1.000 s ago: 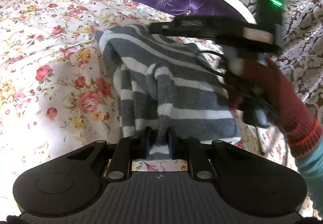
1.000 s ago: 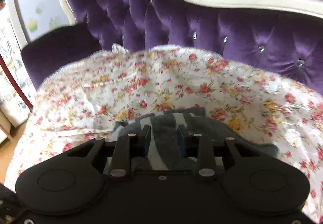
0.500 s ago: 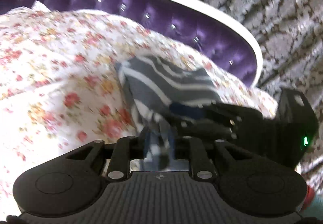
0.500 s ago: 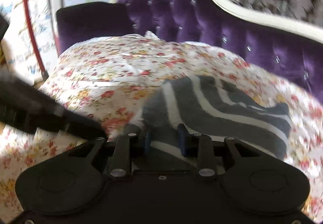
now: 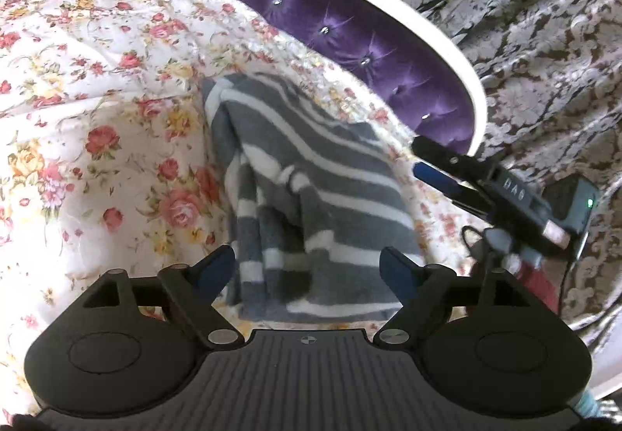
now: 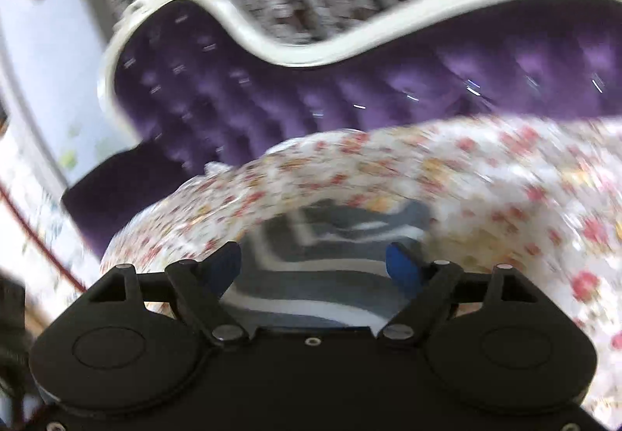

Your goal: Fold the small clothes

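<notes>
A grey and white striped garment (image 5: 311,190) lies folded over on the floral bedspread (image 5: 97,81), with a bunched fold down its left side. My left gripper (image 5: 311,269) is open and empty, its fingers spread just above the garment's near edge. My right gripper (image 6: 317,263) is open too, low over the same garment (image 6: 330,267); its view is blurred by motion. The right gripper also shows in the left wrist view (image 5: 431,162), just off the garment's right edge.
A purple tufted headboard (image 5: 350,38) with a white frame curves behind the bed. Patterned grey curtains (image 5: 525,22) hang behind it. A dark purple armrest (image 6: 116,190) sits at the left in the right wrist view.
Both grippers have opened and let go of the striped garment, which now lies on the bedspread. The right gripper has drawn back to the garment's right side and is still moving.
</notes>
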